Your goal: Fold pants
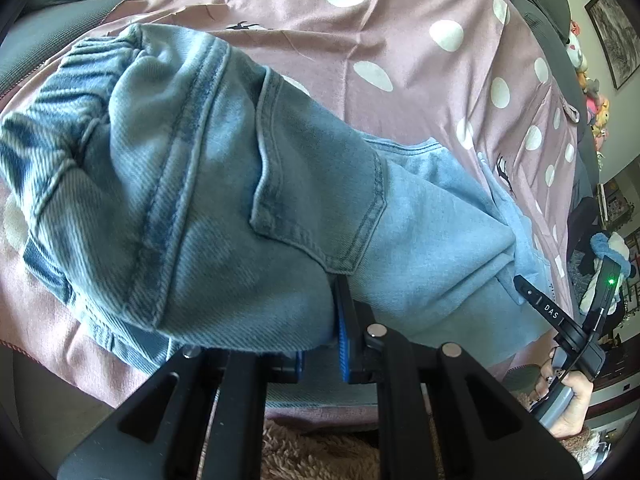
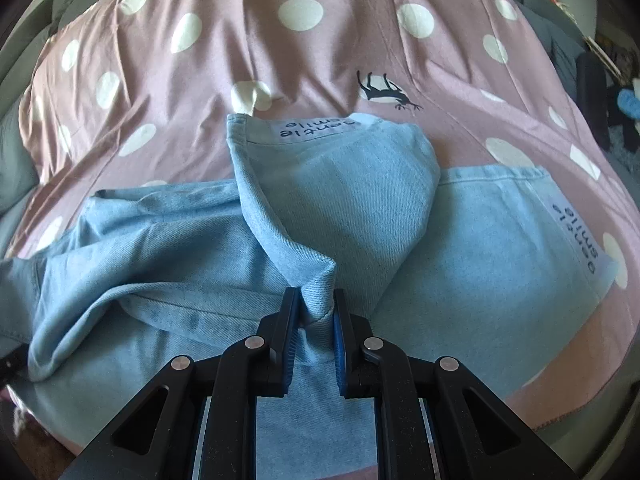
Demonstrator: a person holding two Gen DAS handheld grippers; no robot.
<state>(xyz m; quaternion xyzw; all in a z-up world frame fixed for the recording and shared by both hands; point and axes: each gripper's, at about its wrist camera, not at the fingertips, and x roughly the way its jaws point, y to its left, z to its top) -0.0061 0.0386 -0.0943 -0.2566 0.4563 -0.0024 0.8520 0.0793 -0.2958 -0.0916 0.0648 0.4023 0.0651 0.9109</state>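
Black left claw (image 1: 320,344), blue-padded, closed tight on the waist end of the pants (image 1: 224,184); near pad buried under the denim, far pad showing beside the back pocket (image 1: 320,184). Pale blue denim pants spread across the pink polka-dot sheet (image 1: 400,40) on the bed, elastic waistband (image 1: 80,80) bunched at upper left of the pocket, legs trailing away to its right. Right claw (image 2: 316,320) likewise clamped, pinching a raised fold of a pant leg (image 2: 340,200) between both pads. Printed label (image 2: 308,128) on the hem of that lifted leg, second label (image 2: 576,236) on the flat leg to its right. Penguin print (image 2: 386,92) on the sheet just beyond the hem. Person's hand (image 1: 568,400) gripping the right claw's handle, seen at lower right of the pocket.
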